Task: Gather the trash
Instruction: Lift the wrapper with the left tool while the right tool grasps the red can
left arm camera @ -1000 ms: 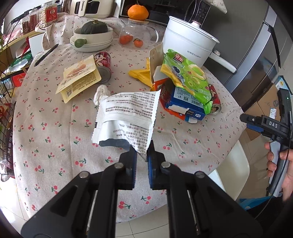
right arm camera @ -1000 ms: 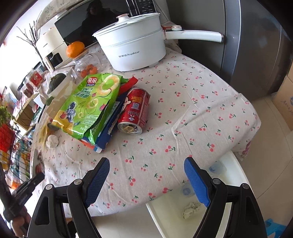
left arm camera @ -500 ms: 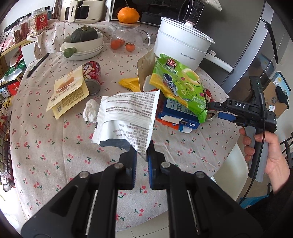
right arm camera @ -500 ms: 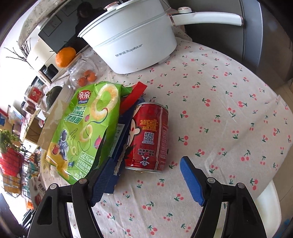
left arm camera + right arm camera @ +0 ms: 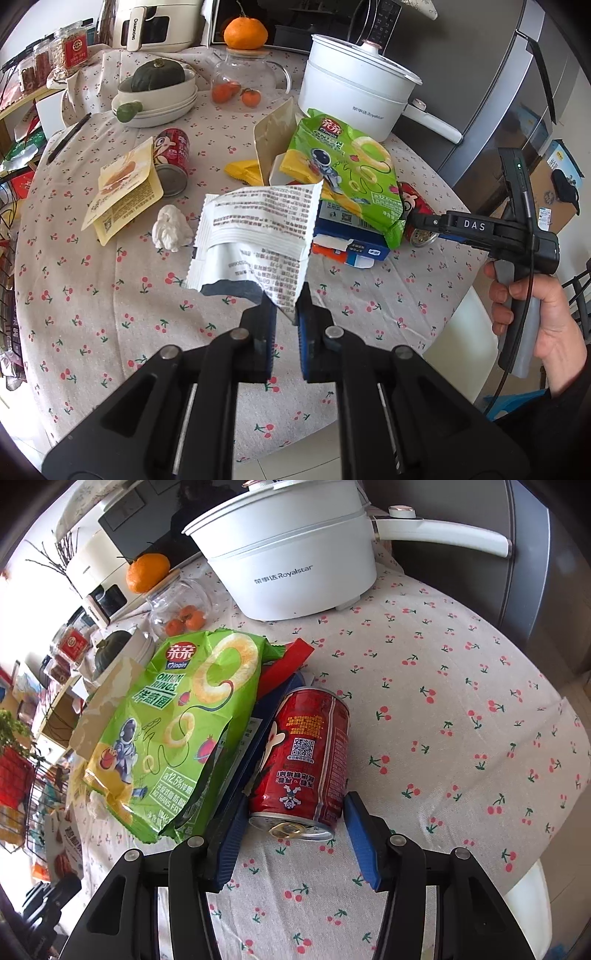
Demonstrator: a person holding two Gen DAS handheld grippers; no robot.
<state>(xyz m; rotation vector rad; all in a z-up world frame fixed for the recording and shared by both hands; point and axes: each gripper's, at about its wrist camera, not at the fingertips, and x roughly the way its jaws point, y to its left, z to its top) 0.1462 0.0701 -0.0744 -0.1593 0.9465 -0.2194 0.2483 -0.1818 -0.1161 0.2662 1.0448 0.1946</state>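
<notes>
Now the round table (image 5: pixel 92 295) under its cherry-print cloth fills more of the right wrist view than a second ago. A red can (image 5: pixel 306 753) lies on its side just beside the green onion-ring bag (image 5: pixel 166 731), and the right gripper (image 5: pixel 295 834), which earlier hung open off the table's edge, straddles the can's top end; its jaws have just been closing, though the right pad seems slightly clear of it. As before, the left gripper (image 5: pixel 282 314) pinches a white wrapper (image 5: pixel 255 236).
</notes>
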